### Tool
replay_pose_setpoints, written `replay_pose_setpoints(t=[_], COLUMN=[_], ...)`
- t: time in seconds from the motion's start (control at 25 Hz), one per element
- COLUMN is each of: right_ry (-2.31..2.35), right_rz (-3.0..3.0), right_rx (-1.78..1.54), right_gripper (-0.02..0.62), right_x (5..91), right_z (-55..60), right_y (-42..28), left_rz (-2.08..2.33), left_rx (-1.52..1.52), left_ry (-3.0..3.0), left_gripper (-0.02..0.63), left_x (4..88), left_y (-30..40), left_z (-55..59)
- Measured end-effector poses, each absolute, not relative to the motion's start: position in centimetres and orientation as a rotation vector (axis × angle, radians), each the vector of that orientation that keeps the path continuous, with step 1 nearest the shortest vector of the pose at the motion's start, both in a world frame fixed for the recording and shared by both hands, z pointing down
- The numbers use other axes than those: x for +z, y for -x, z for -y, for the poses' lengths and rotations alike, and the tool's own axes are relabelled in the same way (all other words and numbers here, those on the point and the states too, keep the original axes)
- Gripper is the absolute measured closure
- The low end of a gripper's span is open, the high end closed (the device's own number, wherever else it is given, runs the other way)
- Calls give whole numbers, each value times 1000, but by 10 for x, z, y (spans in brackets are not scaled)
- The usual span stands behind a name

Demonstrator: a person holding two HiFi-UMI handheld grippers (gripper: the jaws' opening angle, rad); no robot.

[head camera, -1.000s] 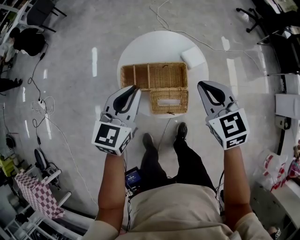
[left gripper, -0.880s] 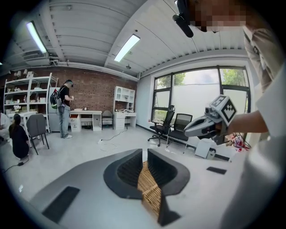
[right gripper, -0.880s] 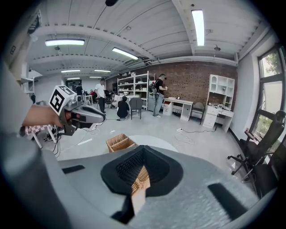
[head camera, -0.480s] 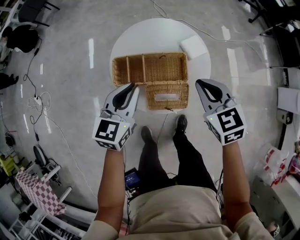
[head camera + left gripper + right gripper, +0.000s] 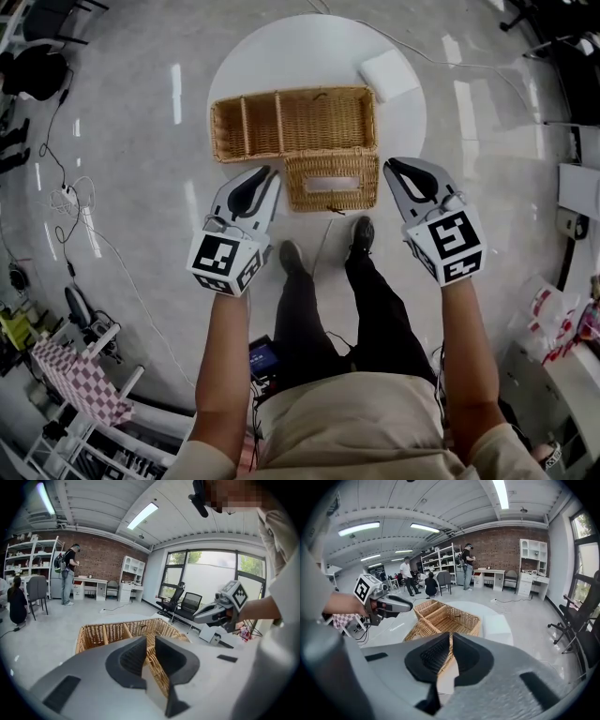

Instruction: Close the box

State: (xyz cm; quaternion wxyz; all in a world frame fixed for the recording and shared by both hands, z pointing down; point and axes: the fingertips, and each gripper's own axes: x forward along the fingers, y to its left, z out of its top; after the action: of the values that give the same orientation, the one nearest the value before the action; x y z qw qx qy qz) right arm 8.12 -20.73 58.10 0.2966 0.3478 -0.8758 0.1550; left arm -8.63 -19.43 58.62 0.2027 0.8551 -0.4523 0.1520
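Note:
A long wicker box with dividers stands open on the round white table. Its wicker lid hangs out over the table's near edge. My left gripper hovers just left of the lid, shut and empty. My right gripper hovers just right of the lid. Its jaws are starting to open, the tips still almost together with nothing between them. The left gripper view shows the box beyond my left gripper. The right gripper view shows the box beyond my right gripper.
A white block lies on the table behind the box's right end. The person's feet stand under the near edge. Cables run over the floor at the left. Office chairs, shelves and other people are far off.
The view has tilted, so table and box sit higher in it. Both grippers have drawn in closer to the lid's two sides.

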Motion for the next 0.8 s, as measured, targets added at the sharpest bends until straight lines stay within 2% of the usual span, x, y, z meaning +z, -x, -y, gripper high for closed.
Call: replay_pose_setpoints(t=[0.48, 0.64, 0.8], right_ry=[-850, -833, -815], right_rz=[2304, 2294, 2290], right_rx=[561, 608, 652], right_gripper=[534, 517, 502], right_x=[636, 651, 666], right_z=[182, 176, 171], right_y=[-79, -82, -81], left_rz=[1212, 1185, 1154], left_rx=[409, 384, 363], left_ry=[-2290, -2272, -2272], left_gripper=[568, 492, 474], left_x=[641, 651, 660], left_y=[88, 82, 77], left_z=[173, 169, 166])
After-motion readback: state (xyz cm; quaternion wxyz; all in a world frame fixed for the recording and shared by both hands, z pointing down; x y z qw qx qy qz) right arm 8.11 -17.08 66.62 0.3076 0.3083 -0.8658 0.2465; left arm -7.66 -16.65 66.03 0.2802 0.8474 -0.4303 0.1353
